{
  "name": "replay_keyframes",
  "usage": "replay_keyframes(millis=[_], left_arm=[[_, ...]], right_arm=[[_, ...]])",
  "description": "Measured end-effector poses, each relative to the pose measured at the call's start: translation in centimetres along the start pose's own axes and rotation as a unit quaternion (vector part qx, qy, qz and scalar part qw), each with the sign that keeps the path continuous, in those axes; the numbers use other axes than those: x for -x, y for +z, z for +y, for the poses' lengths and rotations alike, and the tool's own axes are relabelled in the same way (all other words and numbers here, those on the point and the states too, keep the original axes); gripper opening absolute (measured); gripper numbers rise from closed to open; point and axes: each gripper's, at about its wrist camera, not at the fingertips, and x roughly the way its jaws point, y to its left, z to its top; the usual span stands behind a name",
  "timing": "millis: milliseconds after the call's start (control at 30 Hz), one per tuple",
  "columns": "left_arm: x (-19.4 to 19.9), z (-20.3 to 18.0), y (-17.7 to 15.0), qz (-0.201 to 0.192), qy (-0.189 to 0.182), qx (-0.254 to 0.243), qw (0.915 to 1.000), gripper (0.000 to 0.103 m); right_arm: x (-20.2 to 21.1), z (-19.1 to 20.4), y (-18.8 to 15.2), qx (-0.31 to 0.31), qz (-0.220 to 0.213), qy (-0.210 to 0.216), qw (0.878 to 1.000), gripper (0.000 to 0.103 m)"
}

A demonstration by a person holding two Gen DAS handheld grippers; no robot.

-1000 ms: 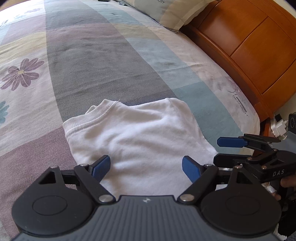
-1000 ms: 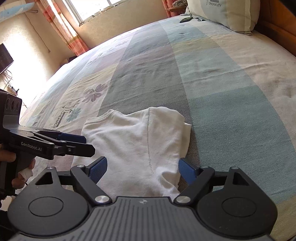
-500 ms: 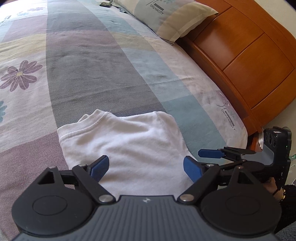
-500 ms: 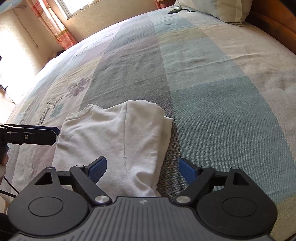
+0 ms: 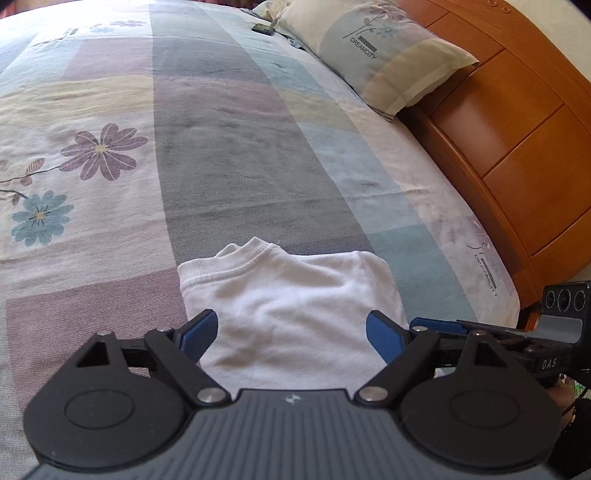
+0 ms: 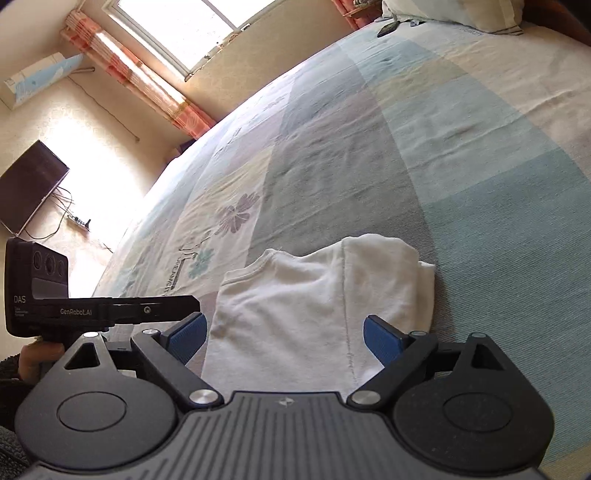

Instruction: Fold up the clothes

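Note:
A white T-shirt [image 5: 295, 306] lies folded into a compact rectangle on the bed, its ribbed collar toward the far left. In the right wrist view the same shirt [image 6: 314, 306] shows a folded sleeve edge on its right side. My left gripper [image 5: 291, 332] hovers over the shirt's near edge, open, with nothing between its blue pads. My right gripper [image 6: 284, 336] is also open and empty above the near edge. Each gripper appears in the other's view: the right one [image 5: 436, 324] at the lower right, the left one [image 6: 155, 308] at the lower left.
The bed [image 5: 229, 147] carries a patchwork cover with flower prints. A pillow [image 5: 376, 55] rests against the wooden headboard [image 5: 517, 122] on the right. A small dark object [image 5: 263, 28] lies near the pillow. A window [image 6: 184, 26], curtain and wall-mounted screen [image 6: 29, 188] stand beyond the bed.
Both grippers have drawn back and lifted away from the shirt, still open. The shirt looks smaller and more of the bed and room shows. The shirt has not moved.

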Motion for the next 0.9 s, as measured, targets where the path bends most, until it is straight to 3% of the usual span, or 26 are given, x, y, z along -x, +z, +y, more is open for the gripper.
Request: replay_keyframes(millis=[133, 367, 533, 700, 767, 800, 833, 900], left_arm=[[0.2, 0.8, -0.3, -0.001, 0.010, 0.011, 0.9999, 0.087], [0.0, 0.9, -0.3, -0.008, 0.005, 0.016, 0.9998, 0.087], [-0.2, -0.2, -1.0, 0.002, 0.002, 0.002, 1.0000, 0.087], [-0.4, -1.0, -1.6, 0.013, 0.007, -0.014, 0.9998, 0.087], [-0.5, -1.2, -1.6, 0.014, 0.010, -0.020, 0.9997, 0.087], [-0.5, -1.2, -1.5, 0.013, 0.010, -0.021, 0.9996, 0.087], [-0.5, -1.3, -1.5, 0.013, 0.010, -0.022, 0.9996, 0.087], [-0.7, -1.4, -1.5, 0.013, 0.007, -0.022, 0.9997, 0.087]], right_arm=[[-1.2, -0.8, -1.6, -0.016, 0.029, -0.019, 0.999, 0.095], [-0.9, -2.8, -0.4, -0.017, -0.002, -0.044, 0.999, 0.091], [-0.6, -4.2, 0.6, -0.017, -0.028, -0.061, 0.998, 0.060], [-0.2, -4.9, 0.5, -0.016, -0.036, -0.078, 0.996, 0.050], [-0.1, -5.0, 0.3, -0.016, -0.037, -0.084, 0.996, 0.037], [0.0, -5.1, 0.2, -0.016, -0.037, -0.088, 0.995, 0.019], [0.1, -5.1, 0.1, -0.016, -0.037, -0.091, 0.995, 0.012], [0.2, -5.2, -0.1, -0.015, -0.038, -0.098, 0.994, 0.008]])
